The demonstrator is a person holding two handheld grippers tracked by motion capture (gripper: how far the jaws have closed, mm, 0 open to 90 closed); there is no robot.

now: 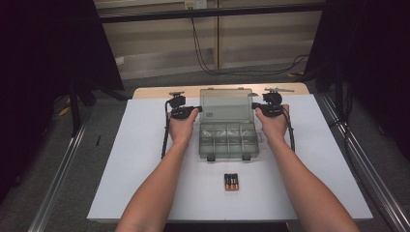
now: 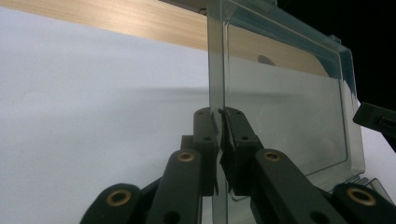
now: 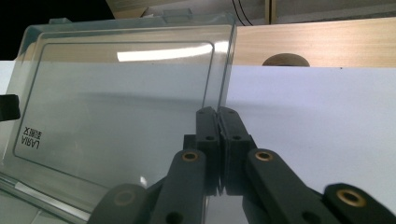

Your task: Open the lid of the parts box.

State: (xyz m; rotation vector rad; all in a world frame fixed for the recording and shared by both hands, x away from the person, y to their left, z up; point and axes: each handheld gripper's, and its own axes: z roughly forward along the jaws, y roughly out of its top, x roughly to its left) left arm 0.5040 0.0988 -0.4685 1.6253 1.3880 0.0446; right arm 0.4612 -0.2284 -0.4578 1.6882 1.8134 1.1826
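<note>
Your left tongs (image 2: 219, 122) are pinched tight on the left edge of the clear, smoky-grey plastic lid (image 1: 226, 104) of the compartment box (image 1: 228, 140), and your right tongs (image 3: 217, 119) are clamped just as narrowly on its right edge, so the lid stands raised between the two. In the high view the left tongs (image 1: 194, 110) and right tongs (image 1: 256, 110) sit at either side of the lid, with the box's divided tray lying on the white counter (image 1: 135, 159) just nearer you, between your hands. Three black-and-orange batteries (image 1: 231, 181) lie together on the counter, well behind both tongs, towards you.
</note>
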